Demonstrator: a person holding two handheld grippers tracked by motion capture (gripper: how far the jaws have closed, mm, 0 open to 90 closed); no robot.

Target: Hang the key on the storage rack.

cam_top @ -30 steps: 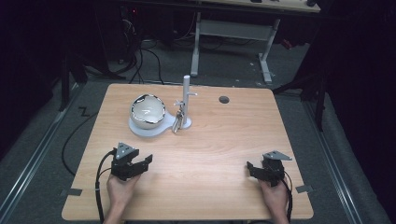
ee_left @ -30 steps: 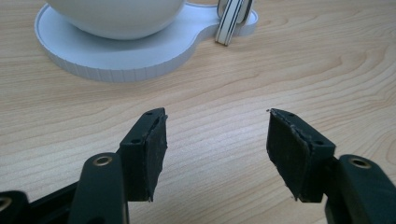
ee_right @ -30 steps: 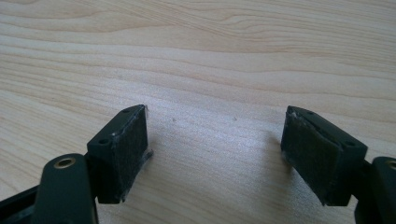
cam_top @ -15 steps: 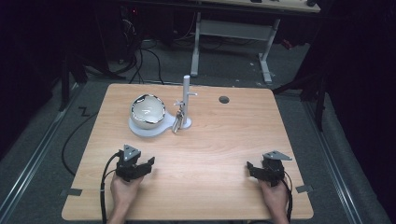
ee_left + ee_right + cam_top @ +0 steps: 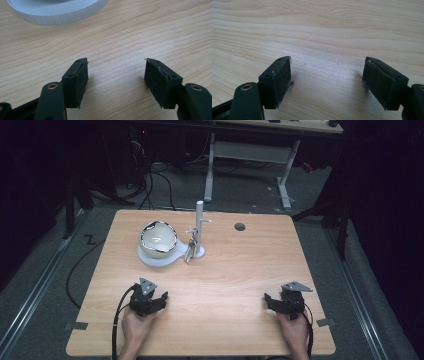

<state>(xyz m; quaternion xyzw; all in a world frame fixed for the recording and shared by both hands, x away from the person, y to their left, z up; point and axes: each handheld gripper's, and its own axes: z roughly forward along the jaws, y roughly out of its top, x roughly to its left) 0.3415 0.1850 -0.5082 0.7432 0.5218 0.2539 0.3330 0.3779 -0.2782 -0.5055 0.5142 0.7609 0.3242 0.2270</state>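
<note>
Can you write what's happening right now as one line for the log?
left gripper: open, empty, near edge | right gripper: open, empty, near edge | bowl: on white stand, untouched

The table (image 5: 240, 270) is pale, light-brown wood with fine wavy grain lines and one dark round hole (image 5: 240, 226) far right of centre. On its far left sits a white bowl (image 5: 158, 240) with a dark shiny rim on a white base (image 5: 150, 259), beside a white upright post (image 5: 199, 227). Both the left gripper (image 5: 116, 77) and the right gripper (image 5: 327, 80) are black, with brass-coloured rivets.
</note>
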